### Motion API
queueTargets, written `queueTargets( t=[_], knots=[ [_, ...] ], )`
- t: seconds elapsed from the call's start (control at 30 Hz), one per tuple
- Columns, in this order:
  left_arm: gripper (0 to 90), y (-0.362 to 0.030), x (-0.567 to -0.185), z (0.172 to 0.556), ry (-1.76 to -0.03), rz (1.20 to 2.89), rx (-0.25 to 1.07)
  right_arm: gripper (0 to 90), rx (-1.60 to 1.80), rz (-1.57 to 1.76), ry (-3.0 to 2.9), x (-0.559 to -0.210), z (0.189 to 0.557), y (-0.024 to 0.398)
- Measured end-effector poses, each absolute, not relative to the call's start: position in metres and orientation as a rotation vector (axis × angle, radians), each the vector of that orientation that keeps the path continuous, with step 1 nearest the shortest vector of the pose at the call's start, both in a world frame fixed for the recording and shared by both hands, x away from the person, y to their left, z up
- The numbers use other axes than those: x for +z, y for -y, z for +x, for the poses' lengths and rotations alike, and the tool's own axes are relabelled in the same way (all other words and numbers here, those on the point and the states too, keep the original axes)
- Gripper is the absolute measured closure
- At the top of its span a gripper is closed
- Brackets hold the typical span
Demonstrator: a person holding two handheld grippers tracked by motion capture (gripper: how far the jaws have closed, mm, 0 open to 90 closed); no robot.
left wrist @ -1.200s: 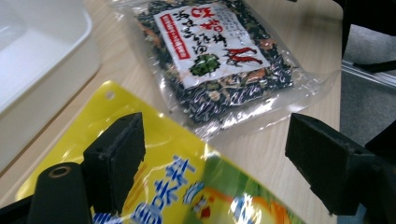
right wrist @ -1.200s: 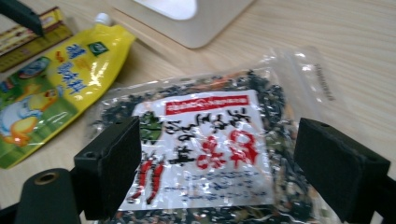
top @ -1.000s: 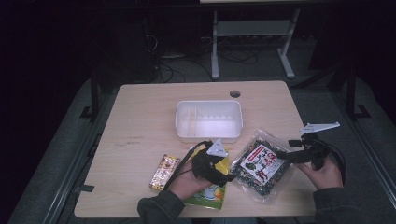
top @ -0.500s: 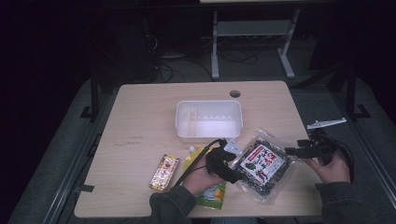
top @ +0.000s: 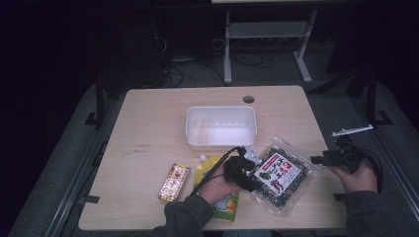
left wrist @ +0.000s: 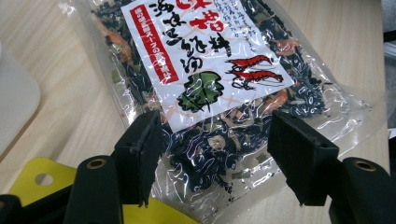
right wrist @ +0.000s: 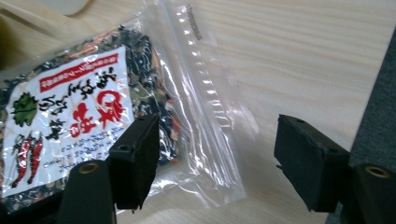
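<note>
Seaweed bag between left claw's jaws

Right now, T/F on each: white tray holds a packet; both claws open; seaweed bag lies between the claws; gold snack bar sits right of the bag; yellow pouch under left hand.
1. The white plastic tray holds a packet. False: nothing lies in it.
2. Left claw and right claw are open. True; both have just been closing.
3. The clear seaweed bag with a red-and-white label lies between them. True.
4. The gold snack bar sits right of the bag. False: left.
5. The yellow pouch lies under the left hand. True.
</note>
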State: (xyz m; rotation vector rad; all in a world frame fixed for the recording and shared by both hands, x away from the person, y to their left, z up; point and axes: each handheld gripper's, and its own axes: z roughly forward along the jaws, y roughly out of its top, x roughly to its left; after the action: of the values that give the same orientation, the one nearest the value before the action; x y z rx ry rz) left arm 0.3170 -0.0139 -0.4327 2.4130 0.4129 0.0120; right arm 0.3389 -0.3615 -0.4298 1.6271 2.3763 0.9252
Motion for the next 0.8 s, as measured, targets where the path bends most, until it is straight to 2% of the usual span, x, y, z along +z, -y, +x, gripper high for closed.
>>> queueTargets(
  t=[0.37,0.8],
  knots=[
    [36.3,0.018,-0.437,0.318,-0.422,2.435,0.012,38.9,0.885,1.687,-2.362,-0.443,0.339,0.373],
    [39.8,0.025,-0.446,0.317,-0.418,2.479,0.007,56.9,0.966,1.727,-2.386,-0.454,0.340,0.376]
  ],
)
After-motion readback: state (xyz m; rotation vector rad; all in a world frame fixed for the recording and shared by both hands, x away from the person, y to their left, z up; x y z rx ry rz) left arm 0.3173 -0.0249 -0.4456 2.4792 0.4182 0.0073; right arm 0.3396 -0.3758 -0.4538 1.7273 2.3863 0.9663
